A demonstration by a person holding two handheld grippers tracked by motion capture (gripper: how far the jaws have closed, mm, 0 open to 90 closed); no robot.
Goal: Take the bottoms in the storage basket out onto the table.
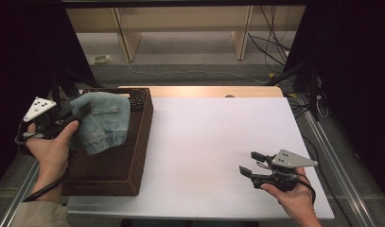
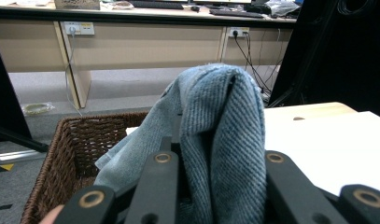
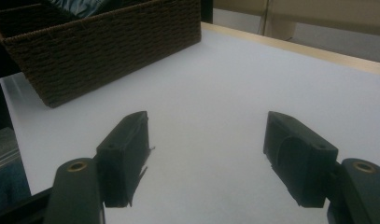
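Denim garment [image 1: 102, 120] hangs clamped in the left gripper [image 1: 73, 116] above the wicker basket [image 1: 142, 142]; lift it fully clear before swinging toward the worktop [image 1: 204, 137], where the right gripper [image 1: 250, 163] waits, fingers apart.

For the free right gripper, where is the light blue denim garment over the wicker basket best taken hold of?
The light blue denim garment hangs from the shut left gripper above the dark brown wicker basket. The right gripper would probably best pinch the gathered hem at the bottom, coming from the white table side, where it dangles free.
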